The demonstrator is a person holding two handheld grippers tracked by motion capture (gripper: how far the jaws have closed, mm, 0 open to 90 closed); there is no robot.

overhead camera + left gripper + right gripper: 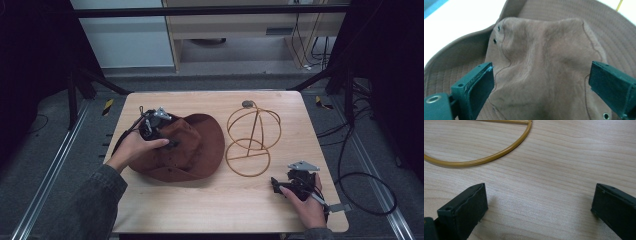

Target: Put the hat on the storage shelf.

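A: What sits nearest the camera?

B: The person's two hands at the near edge of the wooden table (210, 205). The right hand (307, 207) holds the right gripper (281, 186) low over bare wood, near the gold wire hat stand (251, 137) and on its near right side.

A: And its fingers?

B: The right gripper view shows them spread wide, one dark finger (465, 211) at each lower corner, with nothing between them but table grain. A curve of the stand's base ring (486, 157) lies on the wood just beyond them, apart from both.

A: Where is the hat?

B: The brown suede hat (192, 147) lies on the table just to the left of the hat stand, its brim close to the base ring; contact between them cannot be told. It rests crown up, and the crown is dented and creased.

A: The left side?

B: The left hand (135, 147) brings the left gripper (167, 137) over the hat's crown, on the hat's far side from the stand. In the left gripper view its fingers (474, 88) stand wide apart on either side of the crown (541, 62), straddling it without closing on it. Small metal eyelets (497, 35) show on the crown's side, and the stitched brim (579, 15) spreads behind.
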